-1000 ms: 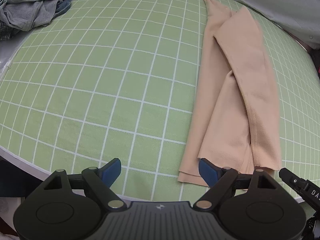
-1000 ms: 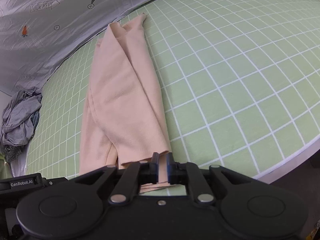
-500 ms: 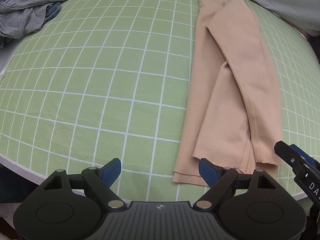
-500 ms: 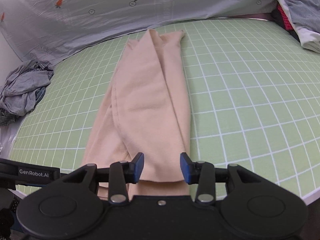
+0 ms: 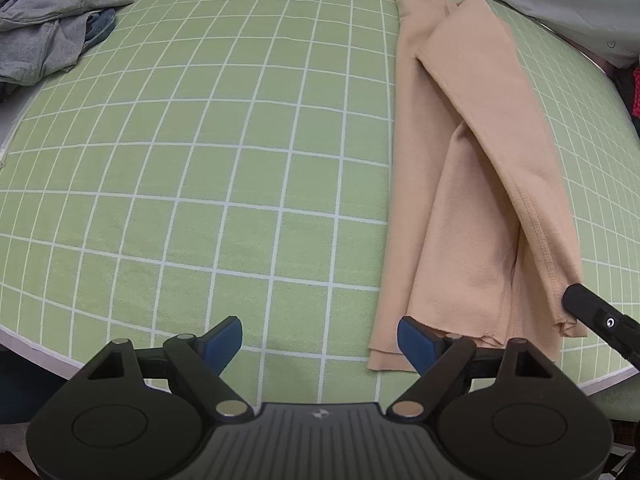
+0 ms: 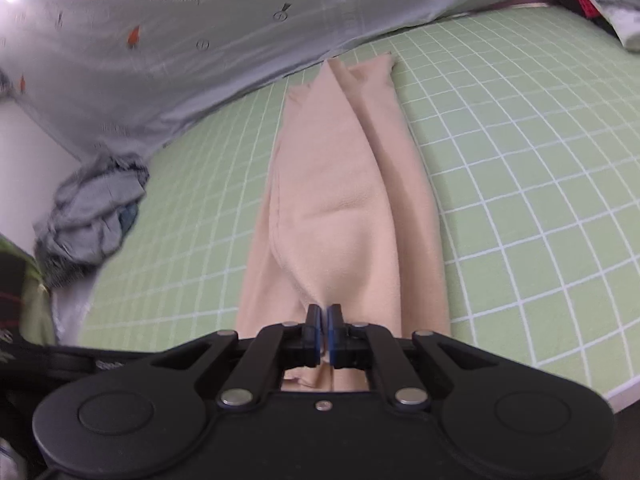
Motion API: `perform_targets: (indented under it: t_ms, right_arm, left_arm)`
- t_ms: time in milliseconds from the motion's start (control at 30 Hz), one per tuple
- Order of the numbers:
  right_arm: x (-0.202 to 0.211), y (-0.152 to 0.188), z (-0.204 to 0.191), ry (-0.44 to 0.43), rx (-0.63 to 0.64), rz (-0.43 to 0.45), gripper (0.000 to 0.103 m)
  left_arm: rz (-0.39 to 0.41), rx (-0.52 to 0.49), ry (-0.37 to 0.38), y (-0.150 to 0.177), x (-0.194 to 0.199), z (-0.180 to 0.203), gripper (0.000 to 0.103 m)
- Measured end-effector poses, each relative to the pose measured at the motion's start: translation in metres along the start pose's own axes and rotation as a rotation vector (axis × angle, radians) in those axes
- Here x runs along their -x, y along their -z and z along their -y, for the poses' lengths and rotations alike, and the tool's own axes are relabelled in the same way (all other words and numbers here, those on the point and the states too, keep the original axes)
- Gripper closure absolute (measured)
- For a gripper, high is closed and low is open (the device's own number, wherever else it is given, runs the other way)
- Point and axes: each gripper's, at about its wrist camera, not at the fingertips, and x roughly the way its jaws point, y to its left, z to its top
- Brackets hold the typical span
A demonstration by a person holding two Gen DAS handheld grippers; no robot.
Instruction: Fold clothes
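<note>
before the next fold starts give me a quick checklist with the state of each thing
1. Right gripper jaws shut on the near hem of the long peach knit garment: ok.
2. Left gripper holding the garment's other near corner: not ok, jaws open, with the right pad just at the hem.
3. Garment lying in a narrow lengthwise strip on the green grid-patterned mat: ok, though layers overlap unevenly.
4. Mat beyond the garment's far end free: not ok, grey carrot-print sheet lies right behind it.
5. Crumpled grey clothes pile apart from the garment: ok.
</note>
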Motion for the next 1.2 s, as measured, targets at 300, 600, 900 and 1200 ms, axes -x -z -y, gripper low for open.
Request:
perform_targets:
  t_ms: [300,600,900,1200]
  right_arm:
    - [-0.007,0.003,0.004,0.223,0.030,0.009,0.007]
    - [-0.035,-0.001,0.004,0.294,0.148,-0.026,0.002]
    - [-0.050,-0.004,0.001,0.256,0.167,-0.065,0.020]
    - [-0.048,-0.007,-0.003,0.177,0.194,-0.099,0.059]
  left_arm:
    - [0.014,-0.049,0.031,0.001,-0.003,0.019,0.018]
    - [0.041,-0.139,0.028,-0.001,-0.022,0.048,0.018]
    - [0.073,-0.159,0.081,-0.003,-0.036,0.063,0.035]
    - [0.058,-0.147,0.198,0.010,-0.041,0.068,0.085]
